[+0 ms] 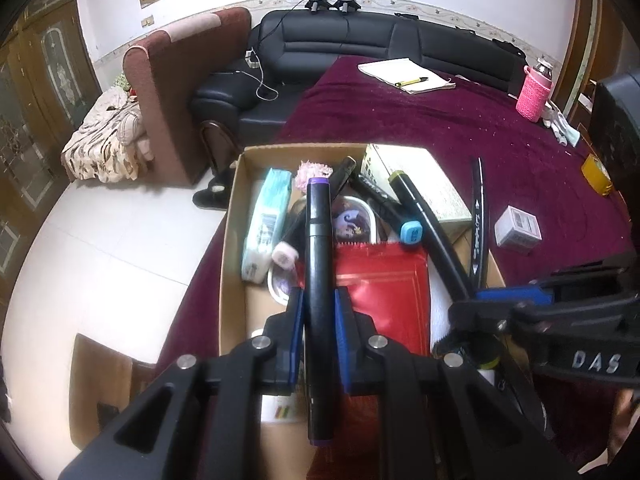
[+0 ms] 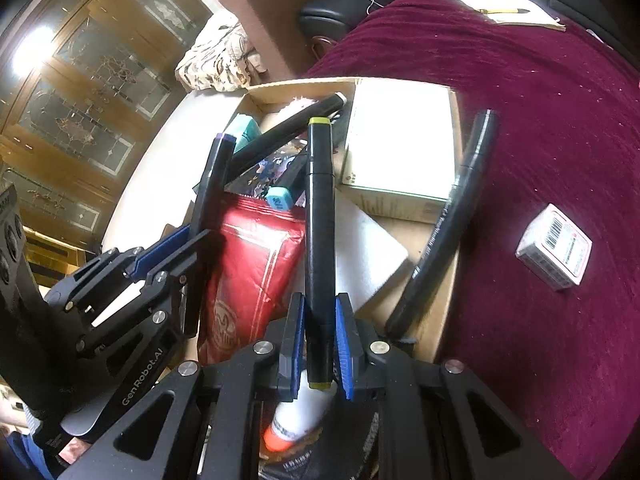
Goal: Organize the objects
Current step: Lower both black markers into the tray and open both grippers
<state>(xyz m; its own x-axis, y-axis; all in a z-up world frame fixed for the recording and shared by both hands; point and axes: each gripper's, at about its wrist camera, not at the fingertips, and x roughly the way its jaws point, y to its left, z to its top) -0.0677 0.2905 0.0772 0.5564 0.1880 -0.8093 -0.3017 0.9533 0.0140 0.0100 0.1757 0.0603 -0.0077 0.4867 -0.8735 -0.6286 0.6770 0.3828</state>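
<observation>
A cardboard box (image 1: 234, 216) on a maroon cloth holds markers, a tissue pack, a red packet (image 1: 380, 292) and a pale carton (image 1: 416, 182). My left gripper (image 1: 320, 308) is shut on a black marker with a purple cap (image 1: 318, 264), held over the box. My right gripper (image 2: 320, 312) is shut on a black marker with an olive-yellow cap (image 2: 319, 216), also over the box (image 2: 440, 316). It shows in the left wrist view (image 1: 472, 304) at the right. A blue-capped marker (image 1: 410, 232) lies inside. A black pen (image 2: 452, 224) leans over the box's right wall.
A small white barcode box (image 2: 554, 248) lies on the cloth to the right of the box. Further back are a notepad with a pen (image 1: 406, 76) and a pink bottle (image 1: 534, 92). A black sofa (image 1: 340, 40) and a brown armchair (image 1: 176, 92) stand beyond.
</observation>
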